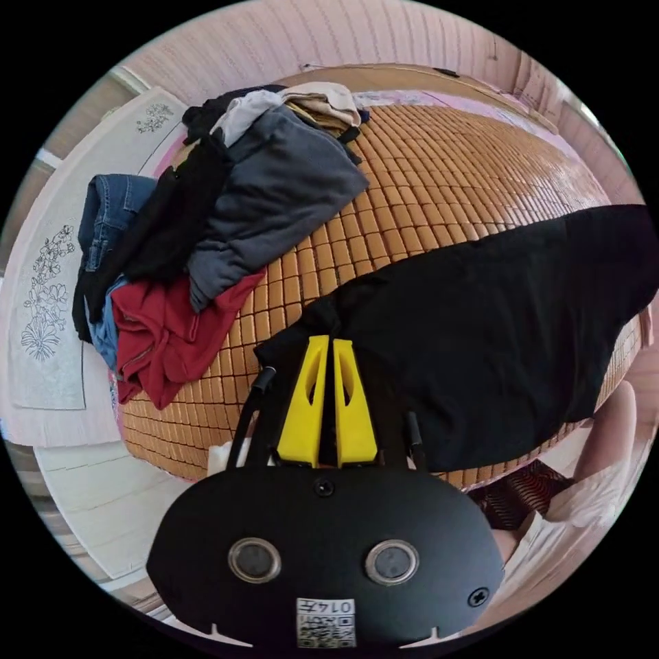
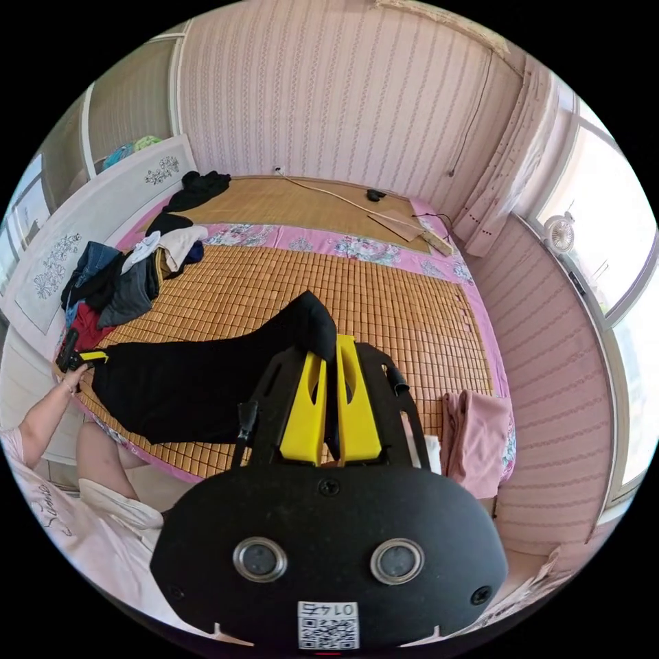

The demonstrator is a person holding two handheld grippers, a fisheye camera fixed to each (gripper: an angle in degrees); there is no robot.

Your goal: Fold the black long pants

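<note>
Two yellow-jawed grippers, left [image 1: 328, 343] and right [image 2: 329, 343], each clamped narrow on matte black long pants [image 2: 199, 384]; stretched flat, lifted at right end, over glossy tiled bamboo mat [image 2: 384, 309]. Rumpled clothes heap [image 1: 206, 226] beside.

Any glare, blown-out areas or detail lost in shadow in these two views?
Right gripper view: the window is blown out white, and fisheye bends the walls. Left gripper view: even light, but the black pants read as a flat dark mass with folds barely visible. Both views are sharp.
</note>
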